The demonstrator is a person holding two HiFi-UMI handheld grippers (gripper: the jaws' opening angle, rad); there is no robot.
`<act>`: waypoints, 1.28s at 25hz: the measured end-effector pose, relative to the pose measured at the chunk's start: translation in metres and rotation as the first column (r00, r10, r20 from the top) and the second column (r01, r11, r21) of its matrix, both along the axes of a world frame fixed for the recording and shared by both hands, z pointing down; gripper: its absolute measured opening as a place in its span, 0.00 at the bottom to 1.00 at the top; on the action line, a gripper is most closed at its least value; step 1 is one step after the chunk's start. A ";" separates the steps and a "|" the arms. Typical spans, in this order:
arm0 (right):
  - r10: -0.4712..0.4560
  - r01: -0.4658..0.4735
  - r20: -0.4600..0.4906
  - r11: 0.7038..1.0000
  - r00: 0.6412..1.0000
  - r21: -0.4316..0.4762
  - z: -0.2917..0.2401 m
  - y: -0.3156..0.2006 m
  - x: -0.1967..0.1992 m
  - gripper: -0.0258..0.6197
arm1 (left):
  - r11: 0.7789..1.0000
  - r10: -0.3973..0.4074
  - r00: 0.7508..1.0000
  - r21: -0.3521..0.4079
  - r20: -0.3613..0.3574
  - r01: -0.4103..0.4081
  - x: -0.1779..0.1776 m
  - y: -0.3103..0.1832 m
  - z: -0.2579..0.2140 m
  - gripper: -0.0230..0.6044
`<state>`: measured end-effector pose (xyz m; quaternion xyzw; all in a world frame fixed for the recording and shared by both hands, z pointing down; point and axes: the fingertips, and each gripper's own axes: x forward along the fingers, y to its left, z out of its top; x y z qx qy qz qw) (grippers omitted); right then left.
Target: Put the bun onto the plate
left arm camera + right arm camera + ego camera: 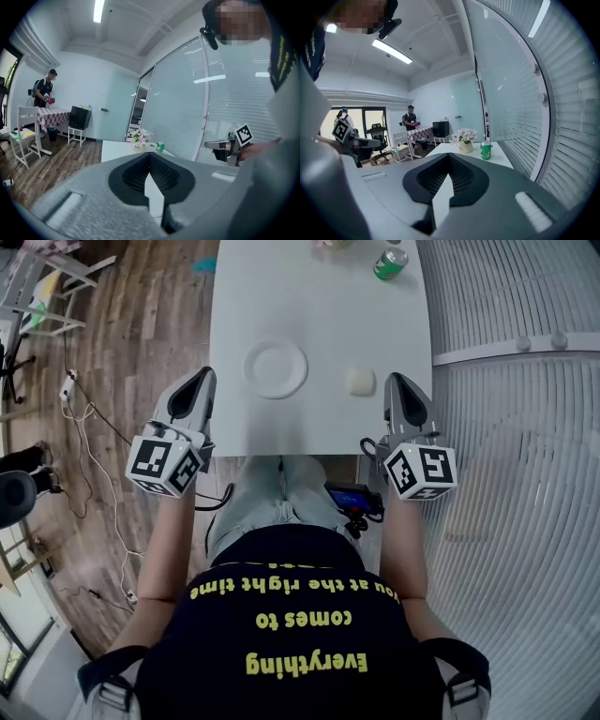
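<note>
In the head view a pale round bun (360,382) lies on the white table (319,315), near its front right corner. An empty white plate (275,368) rests to the bun's left, a short gap apart. My right gripper (397,381) hovers just right of the bun, off the table's edge, jaws shut on nothing. At the table's front left corner my left gripper (201,377) is also shut and empty. Both gripper views look level across the room, and their own bodies hide bun and plate. The left gripper view shows the right gripper (229,145).
A green can (391,264) stands at the table's far right, also seen as the can (486,150) beside a flower pot (464,139). A slatted glass wall (506,296) runs along the right. Cables (89,427) lie on the wooden floor at left. A person (44,89) stands by a distant table.
</note>
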<state>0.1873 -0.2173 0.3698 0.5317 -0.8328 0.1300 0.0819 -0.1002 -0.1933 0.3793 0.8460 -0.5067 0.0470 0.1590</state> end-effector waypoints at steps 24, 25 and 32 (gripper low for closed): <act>0.067 -0.068 -0.056 0.998 0.996 -0.018 0.007 0.005 -0.001 0.05 | 0.992 0.121 0.993 -0.020 -0.014 -0.121 0.013 -0.022 0.012 0.03; 0.068 -0.069 -0.060 0.997 0.996 -0.020 0.009 0.004 0.000 0.05 | 0.992 0.121 0.993 -0.020 -0.015 -0.121 0.014 -0.023 0.013 0.03; 0.040 -0.051 -0.127 0.995 0.991 -0.083 0.038 -0.007 -0.001 0.23 | 0.992 0.118 0.993 -0.032 -0.017 -0.118 0.012 -0.026 0.018 0.03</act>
